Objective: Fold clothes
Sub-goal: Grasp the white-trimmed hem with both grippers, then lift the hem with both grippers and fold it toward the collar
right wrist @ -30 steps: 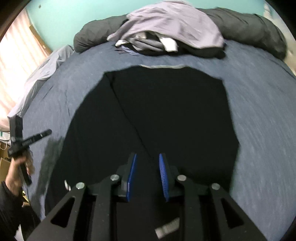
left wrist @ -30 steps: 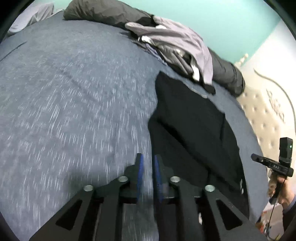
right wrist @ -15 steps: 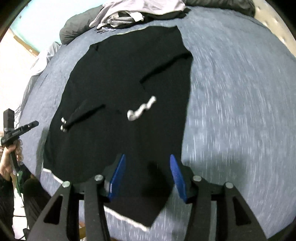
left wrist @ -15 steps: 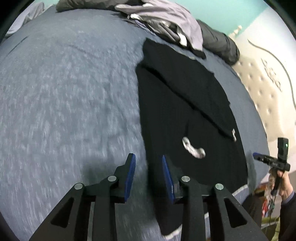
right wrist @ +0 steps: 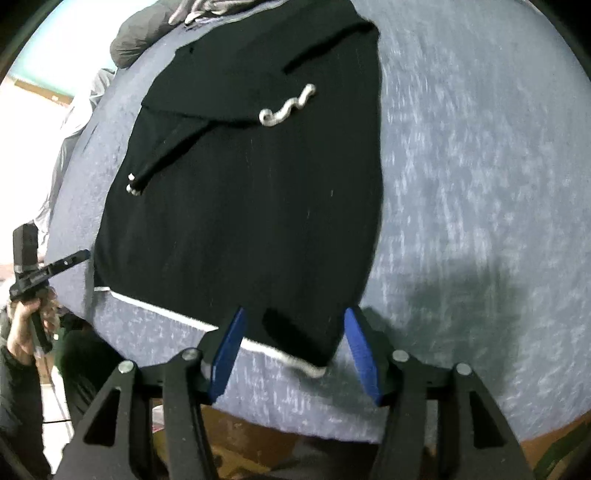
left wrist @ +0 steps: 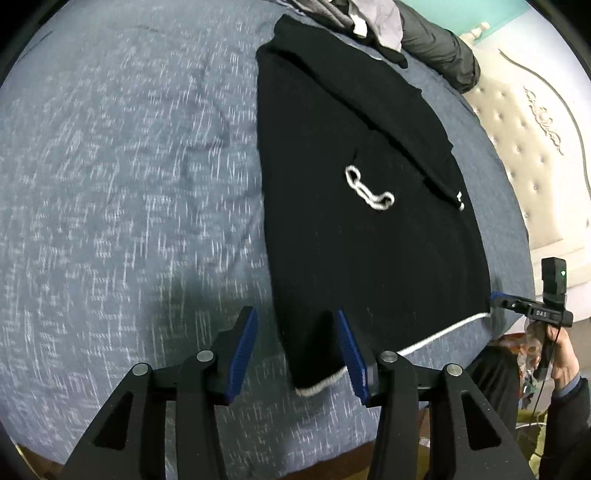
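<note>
Lining up on the hem corners of the black knit sweater with white trim [left wrist: 362, 236], spread flat on the blue-grey speckled bedspread [left wrist: 122, 177], frame centre. Left gripper [left wrist: 295, 354] and right gripper [right wrist: 291, 354]: jaws have just been opening, each straddling a bottom corner, pads not yet pressing. Advice: drop lower, pinch both layers at the white edge [right wrist: 258, 347], close together, lift evenly toward the collar.

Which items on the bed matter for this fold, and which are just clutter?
In play:
- black knit sweater with white hem trim
- left hand-held gripper, open
- right hand-held gripper, open

Lying about:
- heap of grey and lilac clothes
- dark grey pillow
</note>
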A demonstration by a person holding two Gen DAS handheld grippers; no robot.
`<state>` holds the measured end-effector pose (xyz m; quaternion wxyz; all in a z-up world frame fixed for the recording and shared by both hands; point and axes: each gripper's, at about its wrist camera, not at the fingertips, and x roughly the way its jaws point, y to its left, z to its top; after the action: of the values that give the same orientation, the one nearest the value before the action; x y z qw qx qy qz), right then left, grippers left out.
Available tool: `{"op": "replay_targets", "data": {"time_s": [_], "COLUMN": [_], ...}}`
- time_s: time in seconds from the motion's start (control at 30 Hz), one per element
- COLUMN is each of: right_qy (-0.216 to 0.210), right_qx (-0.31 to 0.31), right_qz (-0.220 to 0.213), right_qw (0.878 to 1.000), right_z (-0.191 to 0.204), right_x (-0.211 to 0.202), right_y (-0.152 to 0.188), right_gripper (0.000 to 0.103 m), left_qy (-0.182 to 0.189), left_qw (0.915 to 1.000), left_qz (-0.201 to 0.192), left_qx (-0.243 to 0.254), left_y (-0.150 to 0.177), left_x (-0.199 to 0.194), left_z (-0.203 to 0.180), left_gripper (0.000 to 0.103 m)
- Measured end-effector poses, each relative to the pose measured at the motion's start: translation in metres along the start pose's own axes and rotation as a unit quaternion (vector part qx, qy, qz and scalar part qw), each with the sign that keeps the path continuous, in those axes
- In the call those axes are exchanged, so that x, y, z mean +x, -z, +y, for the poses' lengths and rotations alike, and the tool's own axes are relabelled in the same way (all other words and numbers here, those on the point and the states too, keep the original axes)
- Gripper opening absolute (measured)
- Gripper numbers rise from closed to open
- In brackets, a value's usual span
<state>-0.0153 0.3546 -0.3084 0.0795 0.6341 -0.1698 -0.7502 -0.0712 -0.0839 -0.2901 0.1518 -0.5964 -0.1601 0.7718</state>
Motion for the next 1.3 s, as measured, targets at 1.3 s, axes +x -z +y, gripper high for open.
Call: {"op": "replay_targets", "data": {"time_s": [1.3], "right_qy": [-0.053], "right_qx": [0.061], "right_qz": [-0.006], "right_qw": [0.997], "right_z": [-0.023], "right_x": [0.008], "right_y": [0.007], "right_gripper": [0.018], "left_qy": [0.028], "left_qw": [0.9994], "left_qz": [0.018], "left_qx": [0.008], "left_y": [0.032], "left_x": [0.015], "left_z": [-0.004], "left_gripper": [0.011]}}
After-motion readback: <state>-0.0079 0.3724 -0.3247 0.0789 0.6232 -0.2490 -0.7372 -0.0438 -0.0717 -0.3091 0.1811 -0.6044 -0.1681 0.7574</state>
